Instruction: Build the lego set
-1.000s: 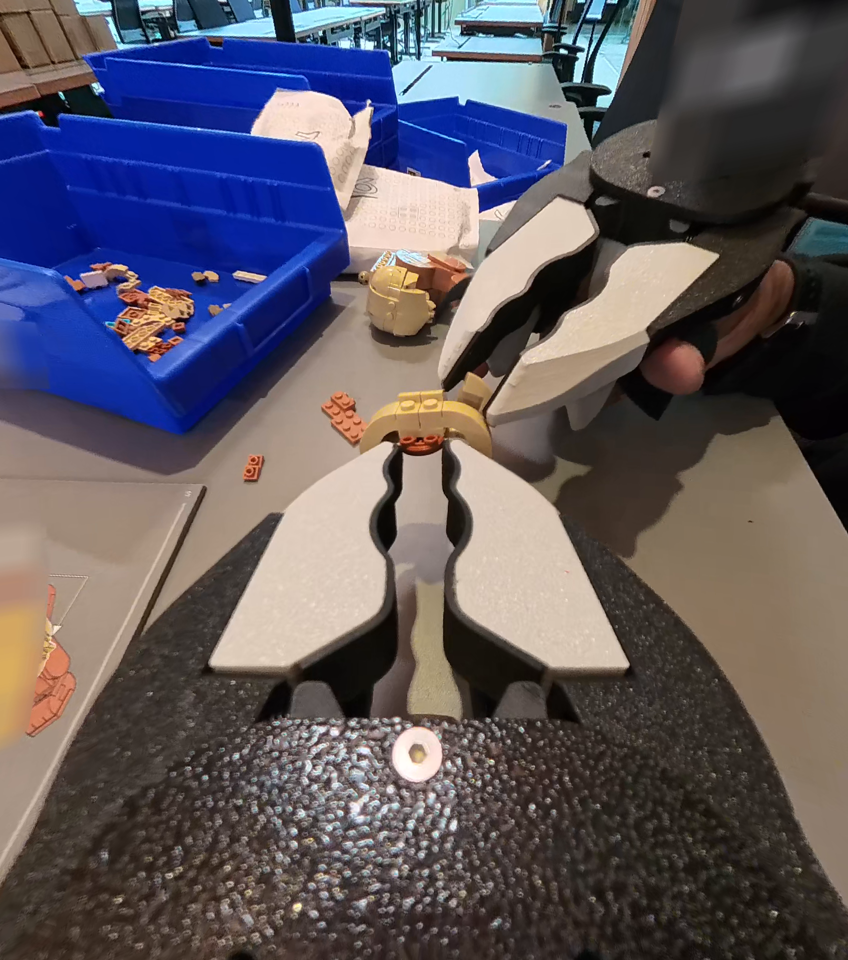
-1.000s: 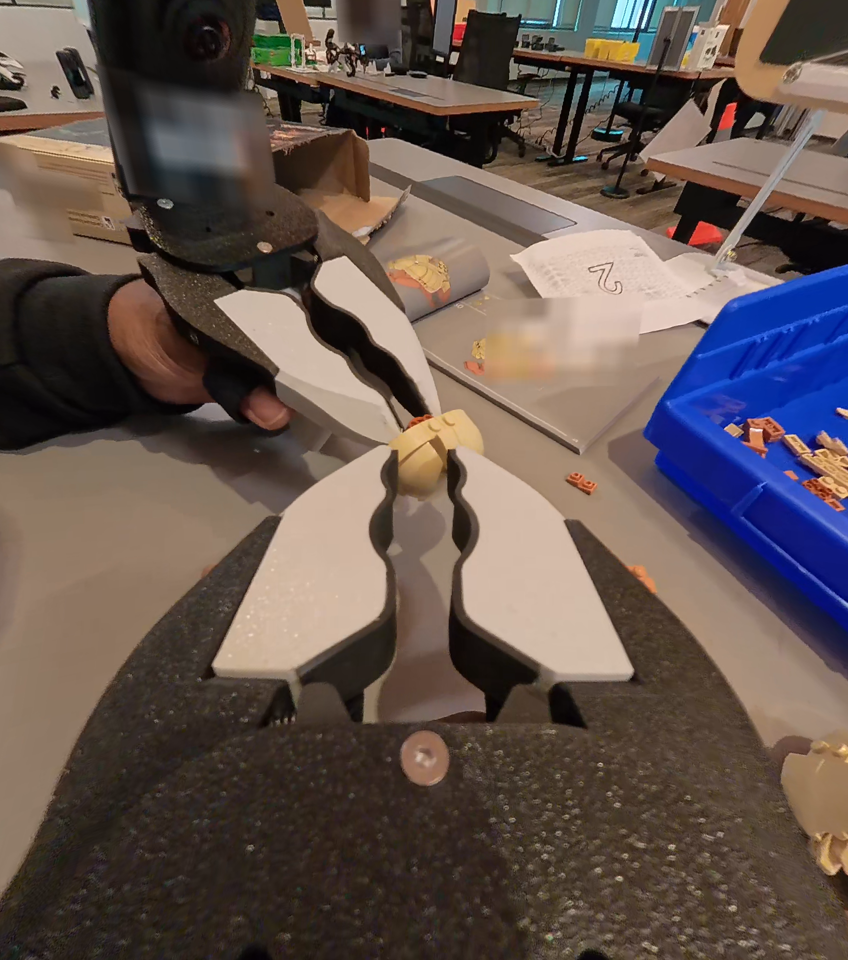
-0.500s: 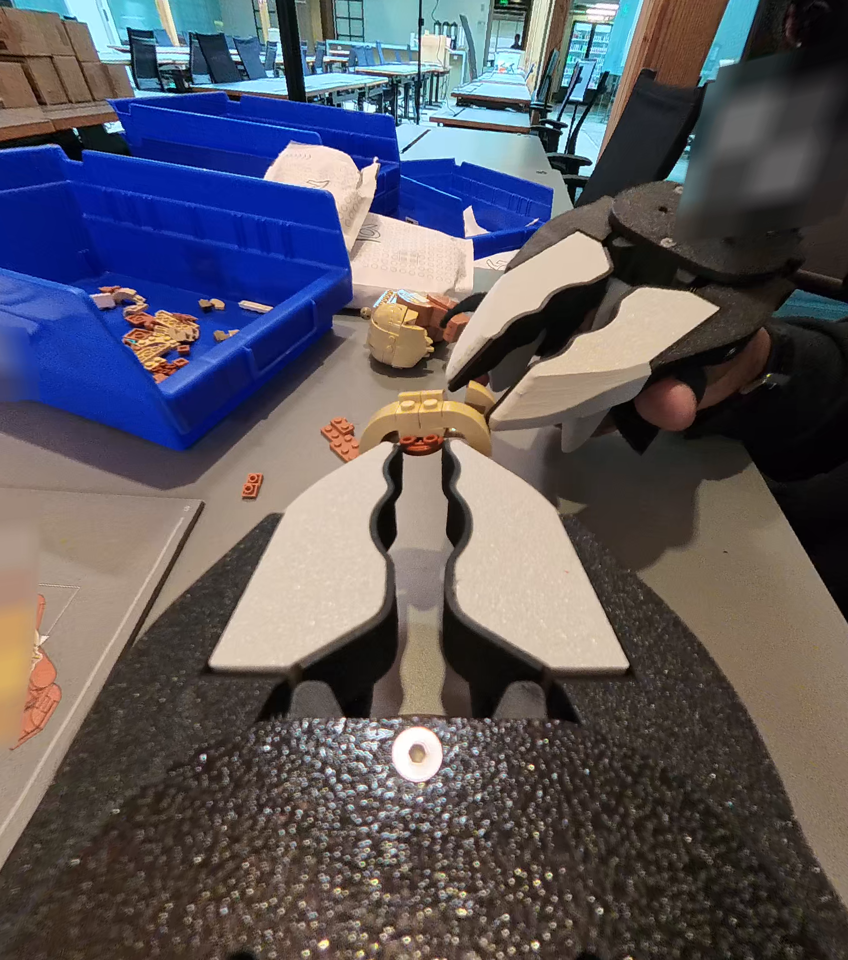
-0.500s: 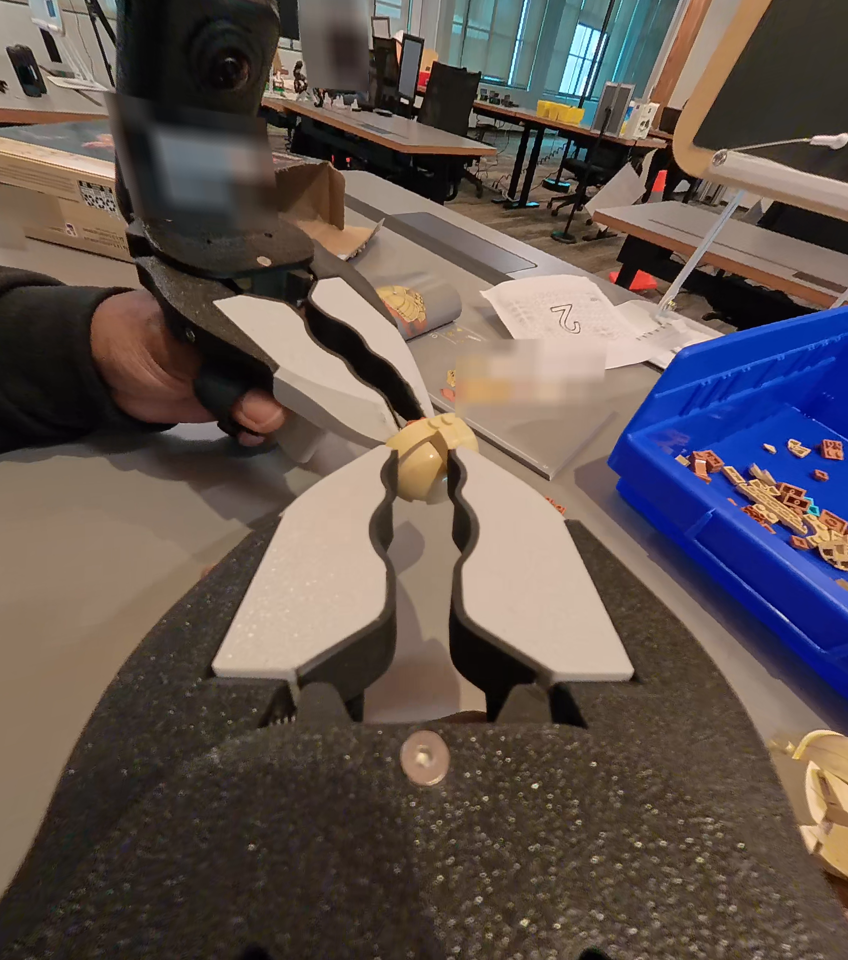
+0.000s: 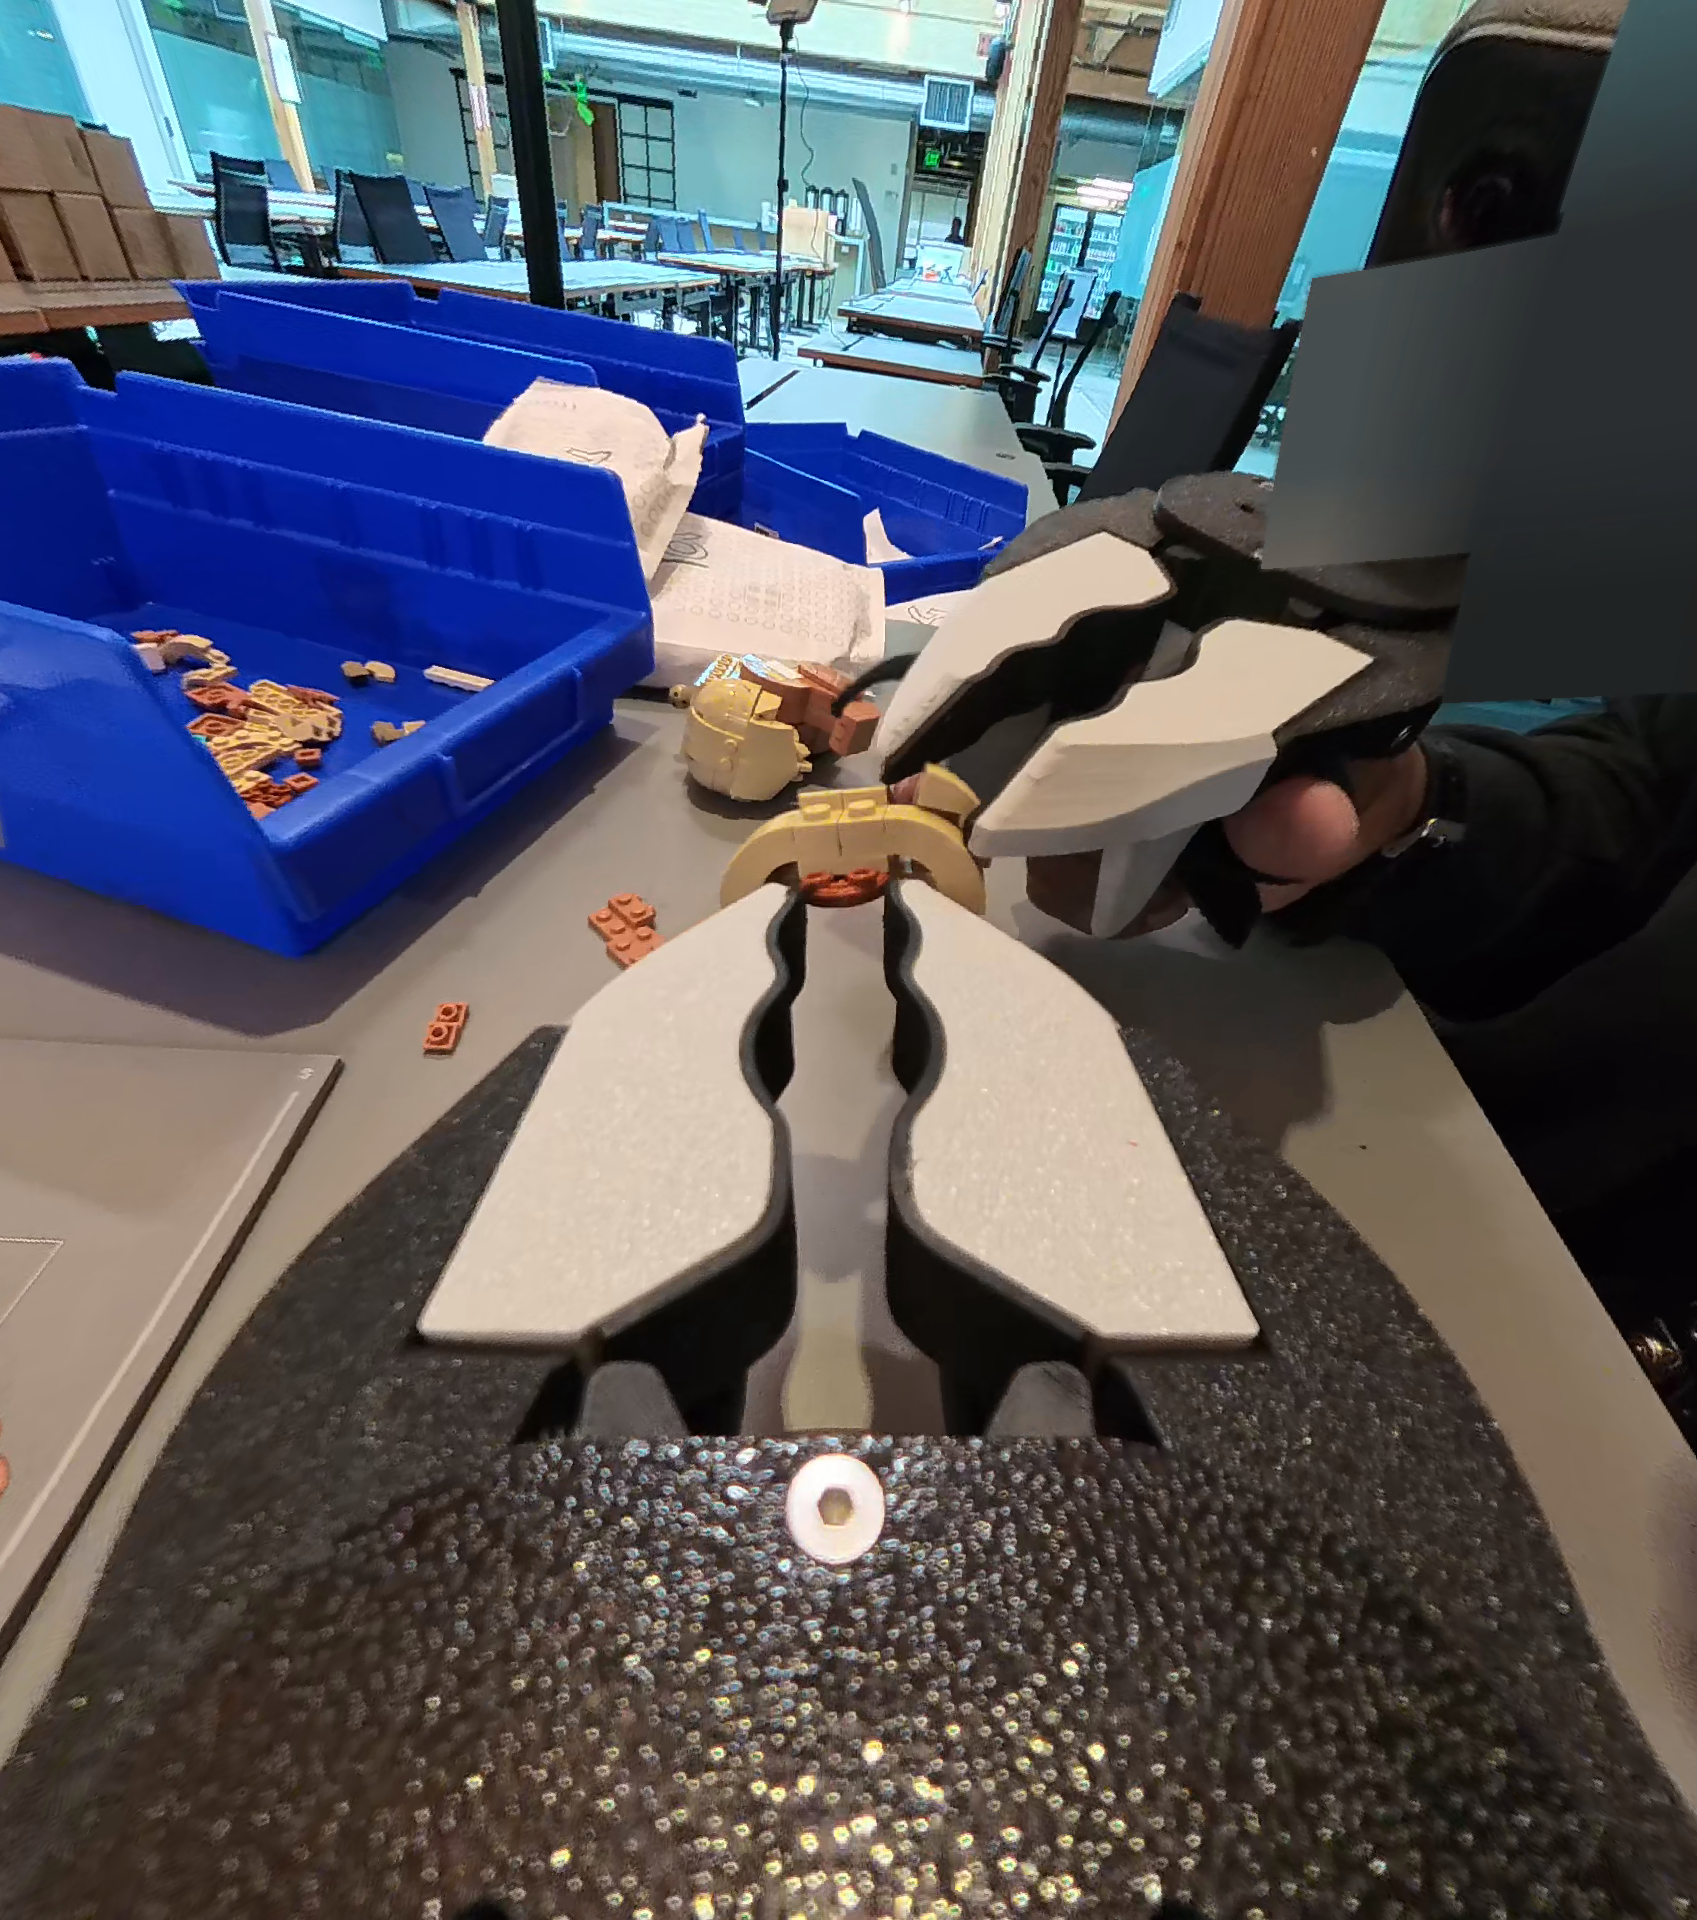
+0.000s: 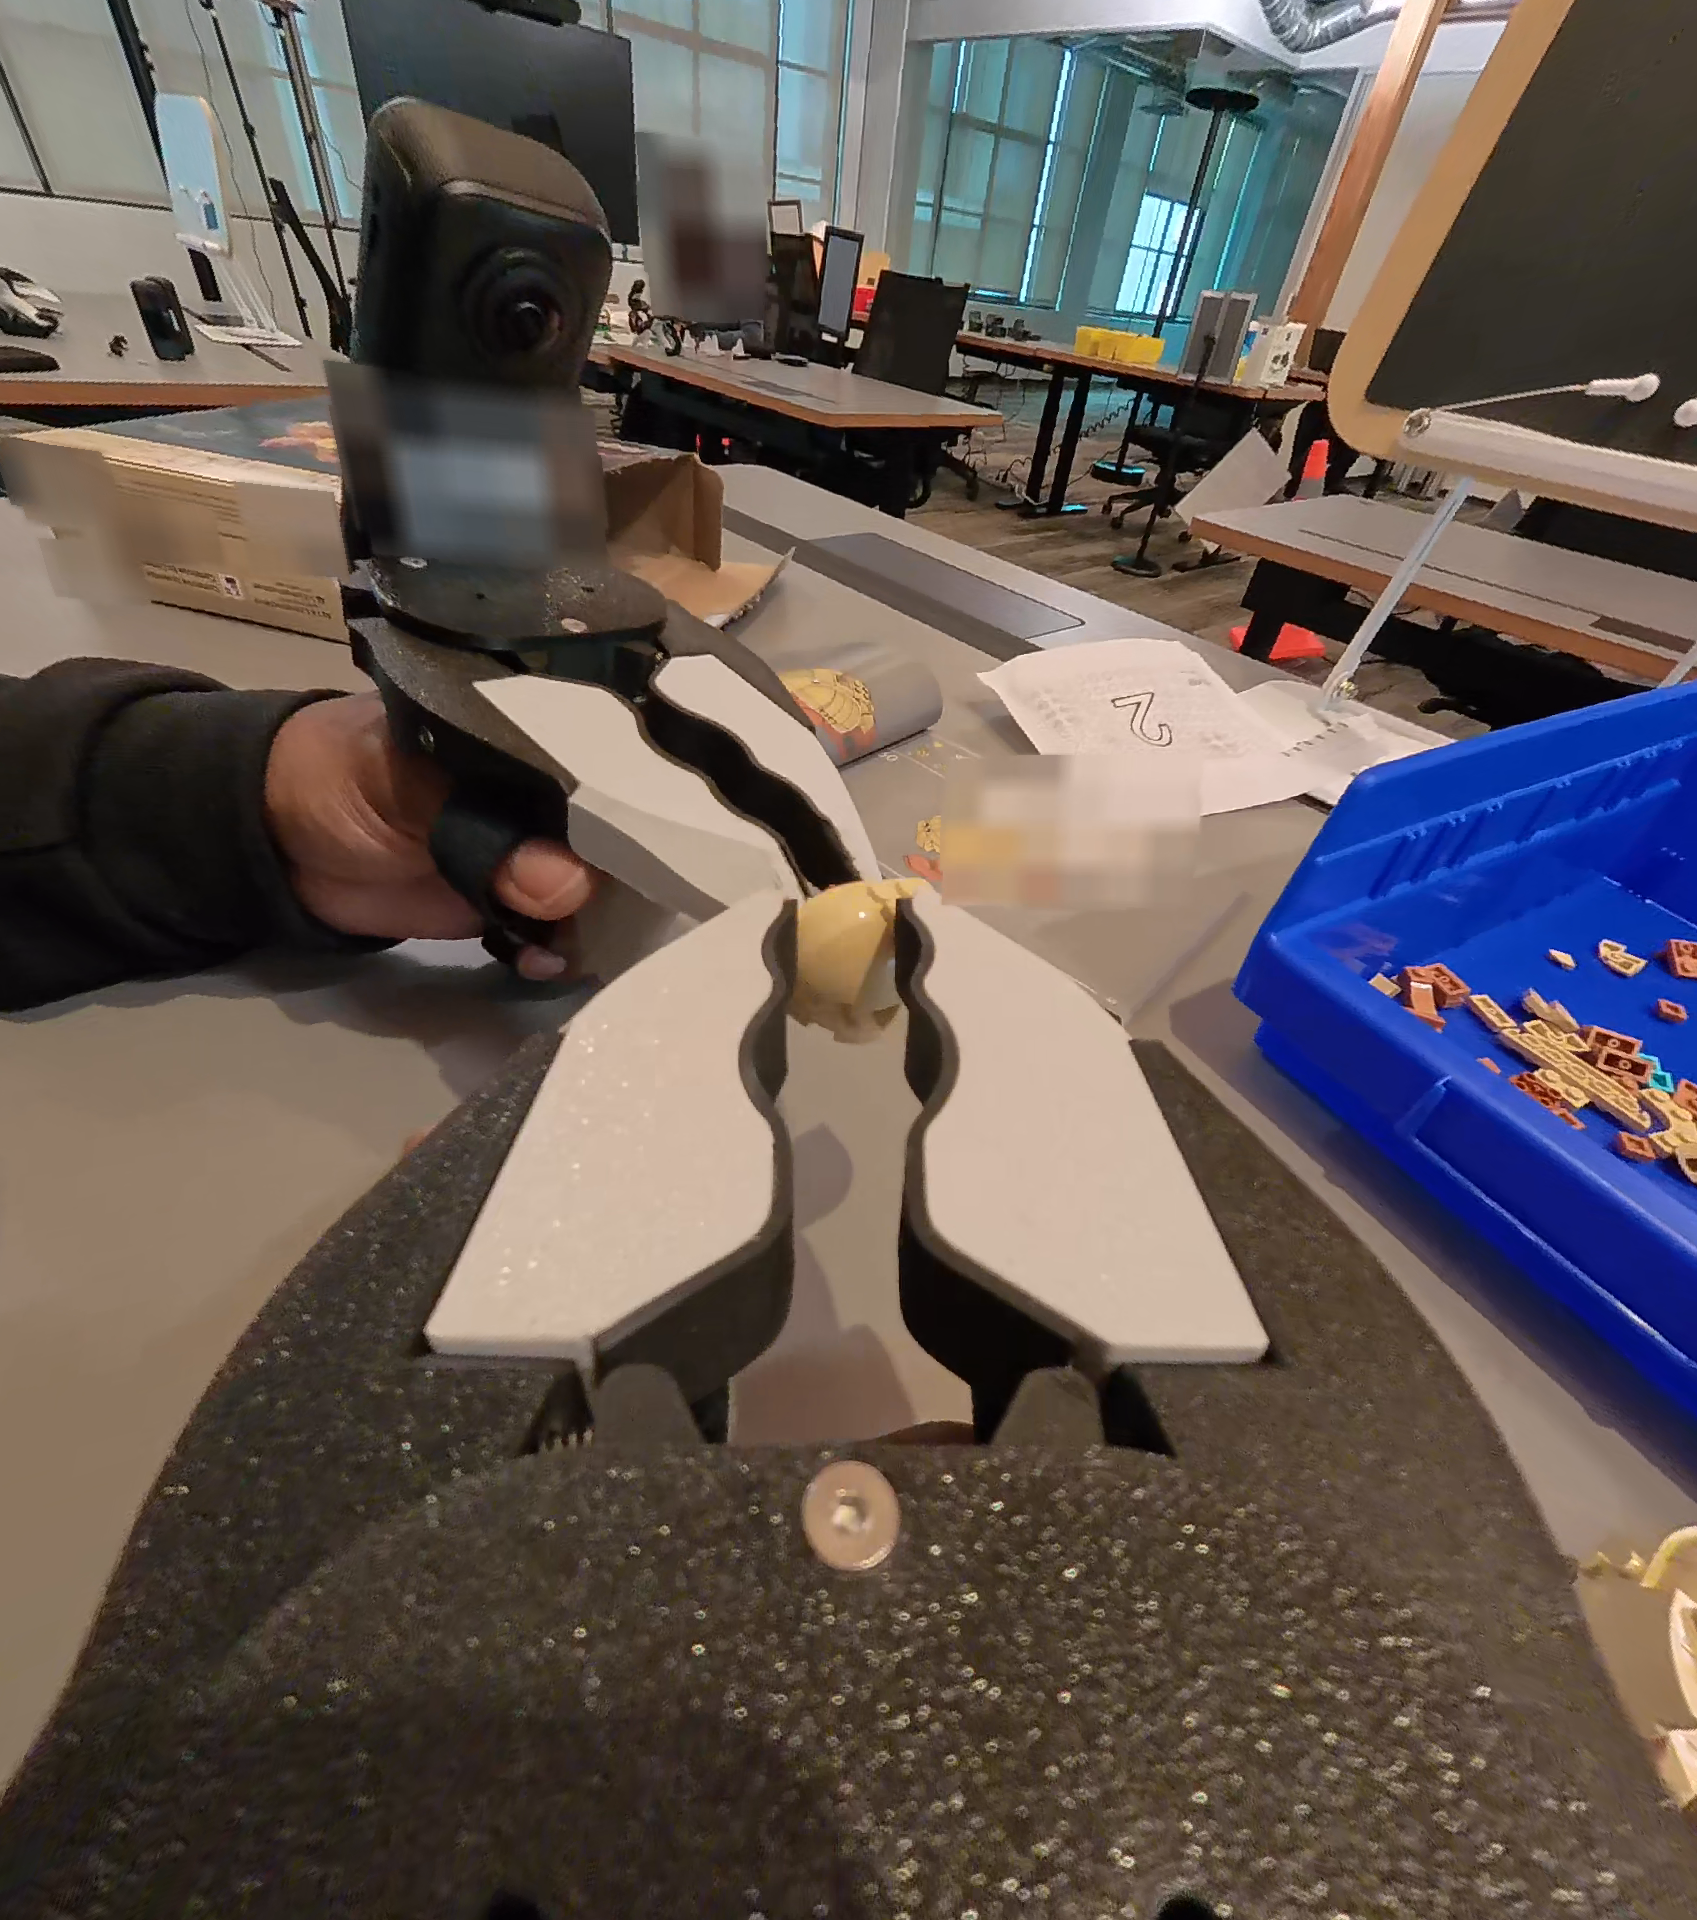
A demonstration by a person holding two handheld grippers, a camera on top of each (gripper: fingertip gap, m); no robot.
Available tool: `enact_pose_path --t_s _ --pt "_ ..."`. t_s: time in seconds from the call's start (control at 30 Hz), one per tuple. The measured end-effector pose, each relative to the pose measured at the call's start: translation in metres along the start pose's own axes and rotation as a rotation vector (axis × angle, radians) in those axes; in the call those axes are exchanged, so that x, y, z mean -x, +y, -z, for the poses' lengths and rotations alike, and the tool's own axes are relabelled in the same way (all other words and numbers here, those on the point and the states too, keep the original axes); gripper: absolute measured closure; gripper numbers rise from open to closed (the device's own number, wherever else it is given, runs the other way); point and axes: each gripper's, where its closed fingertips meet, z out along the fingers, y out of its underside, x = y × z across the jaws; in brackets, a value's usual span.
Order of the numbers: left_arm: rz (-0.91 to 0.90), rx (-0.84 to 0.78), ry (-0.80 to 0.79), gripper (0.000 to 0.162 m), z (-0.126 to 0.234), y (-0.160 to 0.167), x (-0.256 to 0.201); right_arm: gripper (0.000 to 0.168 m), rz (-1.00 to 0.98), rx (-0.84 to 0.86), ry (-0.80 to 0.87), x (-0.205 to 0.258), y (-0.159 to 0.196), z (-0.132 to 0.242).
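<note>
In the left wrist view the left gripper (image 5: 836, 902) pinches a tan arched lego subassembly (image 5: 852, 844) at its fingers' tips, loose bricks (image 5: 252, 717) in the blue bin (image 5: 470, 748) at 10 o'clock suggesting much remains, while in the right wrist view the right gripper (image 6: 844, 940) clamps the same piece at 12 o'clock.

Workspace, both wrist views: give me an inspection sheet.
Surface: grey table.
Job's things: tan arched assembly held above the table; tan piece; finished sub-build; bin of loose bricks; instruction booklet.
Clutter: stray brown plates, paper bags, cardboard box.
Grippers: left tool shut on the assembly; right tool shut on the tan piece.
Cables: nothing seen.
Surroundings: office desks, chairs.
</note>
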Motion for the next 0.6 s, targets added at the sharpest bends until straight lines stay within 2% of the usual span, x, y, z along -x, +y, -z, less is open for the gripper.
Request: enact_pose_path --t_s 0.6 --pt "0.001 -0.11 -0.01 0.148 0.005 -0.013 -0.001 0.151 -0.047 -0.078 0.017 -0.002 -0.012 0.003"
